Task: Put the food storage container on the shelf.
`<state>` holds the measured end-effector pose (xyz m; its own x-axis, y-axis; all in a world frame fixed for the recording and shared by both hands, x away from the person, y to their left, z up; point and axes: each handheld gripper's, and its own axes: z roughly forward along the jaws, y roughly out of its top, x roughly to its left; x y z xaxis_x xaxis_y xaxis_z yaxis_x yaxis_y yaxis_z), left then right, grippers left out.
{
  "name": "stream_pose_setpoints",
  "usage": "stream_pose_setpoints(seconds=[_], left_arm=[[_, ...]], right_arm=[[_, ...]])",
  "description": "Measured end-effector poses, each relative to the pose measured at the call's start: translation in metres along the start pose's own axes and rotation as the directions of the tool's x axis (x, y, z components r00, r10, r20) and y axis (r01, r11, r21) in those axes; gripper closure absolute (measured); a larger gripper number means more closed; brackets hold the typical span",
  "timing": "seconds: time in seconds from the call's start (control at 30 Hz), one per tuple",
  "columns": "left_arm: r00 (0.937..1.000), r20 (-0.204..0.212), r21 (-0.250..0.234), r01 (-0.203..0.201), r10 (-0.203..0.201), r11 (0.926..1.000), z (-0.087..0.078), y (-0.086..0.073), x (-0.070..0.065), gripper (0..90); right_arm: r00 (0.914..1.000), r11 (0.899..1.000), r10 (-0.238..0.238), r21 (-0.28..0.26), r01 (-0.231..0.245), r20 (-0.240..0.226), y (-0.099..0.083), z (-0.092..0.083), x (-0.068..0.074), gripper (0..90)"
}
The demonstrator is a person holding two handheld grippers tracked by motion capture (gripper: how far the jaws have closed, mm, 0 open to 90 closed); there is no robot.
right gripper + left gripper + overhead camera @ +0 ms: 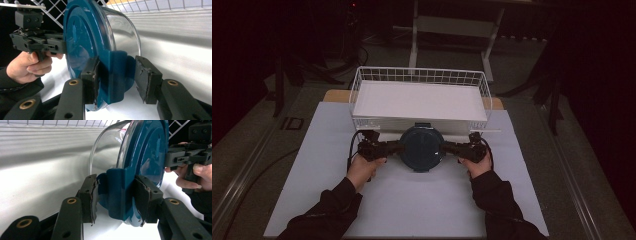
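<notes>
Container: round glass container [422,148] with a teal lid [147,157], held just in front of the white wire basket [362,80], over the counter [412,200].
Clips: 2 lid tabs, 1 on each side, lie on a left-right line.
Left gripper [384,148]: fingers [88,195] clamp the left tab [118,192].
Right gripper [457,148]: fingers [146,77] clamp the right tab [117,75].
Key relation: container sits midway between both hands; basket lies straight ahead, beyond it.
Judgement: both hands must travel together, level.
</notes>
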<state>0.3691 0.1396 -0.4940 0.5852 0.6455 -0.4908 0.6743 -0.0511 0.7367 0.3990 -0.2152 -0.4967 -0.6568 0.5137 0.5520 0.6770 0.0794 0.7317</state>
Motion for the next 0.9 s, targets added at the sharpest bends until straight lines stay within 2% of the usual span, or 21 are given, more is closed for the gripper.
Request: stream_pose_setpoints(seconds=[0.1, 0.17, 0.2, 0.23, 0.3, 0.43, 0.57, 0.63, 0.73, 0.77, 0.8, 0.9], left_arm=[[1.0, -0.002, 0.001, 0.0, 0.0, 1.0, 0.001, 0.0, 0.002, 55.2], [1.0, -0.006, 0.006, -0.006, 0.006, 1.0, 0.004, -0.002, 0.007, 55.1], [1.0, -0.004, 0.0, 0.002, -0.002, 1.0, 0.005, -0.002, 0.008, 55.1], [1.0, -0.007, -0.002, -0.004, 0.004, 1.0, 0.005, -0.001, 0.008, 55.1], [1.0, -0.007, -0.007, -0.004, 0.004, 1.0, 0.006, -0.001, 0.01, 55.1], [0.9992, 0.004, -0.018, 0.039, -0.039, 0.9991, 0.007, -0.001, 0.013, 54.8], [0.9982, 0.015, -0.02, 0.059, -0.058, 0.9981, 0.008, -0.001, 0.018, 54.4], [0.9972, 0.024, -0.026, 0.072, -0.071, 0.9971, 0.009, 0.0, 0.019, 54.1], [0.9953, 0.03, -0.027, 0.093, -0.092, 0.9953, 0.011, -0.001, 0.022, 52.8], [0.9963, 0.016, -0.039, 0.085, -0.084, 0.9956, 0.011, -0.001, 0.021, 51.5], [0.9989, -0.036, -0.05, 0.029, -0.031, 0.9983, 0.011, -0.001, 0.017, 50.7], [0.9982, -0.043, -0.063, 0.039, -0.042, 0.9973, 0.011, 0.0, 0.016, 51.6]], right_arm=[[0.9999, 1.0, 0.003, 0.005, -0.003, 0.01, -0.001, 0.002, -0.001, 56.2], [0.9997, 1.0, 0.004, 0.013, -0.004, 0.026, -0.002, 0.005, -0.003, 56.1], [0.9995, 1.0, 0.02, 0.023, -0.021, 0.022, -0.003, 0.006, -0.003, 56.2], [0.9996, 1.0, -0.007, -0.002, 0.007, 0.027, -0.002, 0.007, -0.006, 56.2], [0.9996, 1.0, -0.004, 0.006, 0.004, 0.029, -0.001, 0.008, -0.006, 56.1], [0.9993, 1.0, 0.005, 0.005, -0.005, 0.038, 0.001, 0.009, -0.006, 55.8], [0.9988, 1.0, 0.021, -0.018, -0.02, 0.045, 0.001, 0.011, -0.007, 54.6], [0.9977, 1.0, 0.0, -0.023, 0.001, 0.068, 0.001, 0.011, -0.005, 53.8], [0.9967, 1.0, -0.005, -0.015, 0.006, 0.082, 0.002, 0.012, -0.005, 53.0], [0.9946, 1.0, -0.018, -0.015, 0.02, 0.102, 0.003, 0.013, -0.004, 52.6], [0.9937, 1.0, -0.021, -0.013, 0.023, 0.11, 0.003, 0.014, -0.004, 52.7], [0.9934, 1.0, -0.022, -0.019, 0.024, 0.112, 0.002, 0.015, -0.004, 52.6]])
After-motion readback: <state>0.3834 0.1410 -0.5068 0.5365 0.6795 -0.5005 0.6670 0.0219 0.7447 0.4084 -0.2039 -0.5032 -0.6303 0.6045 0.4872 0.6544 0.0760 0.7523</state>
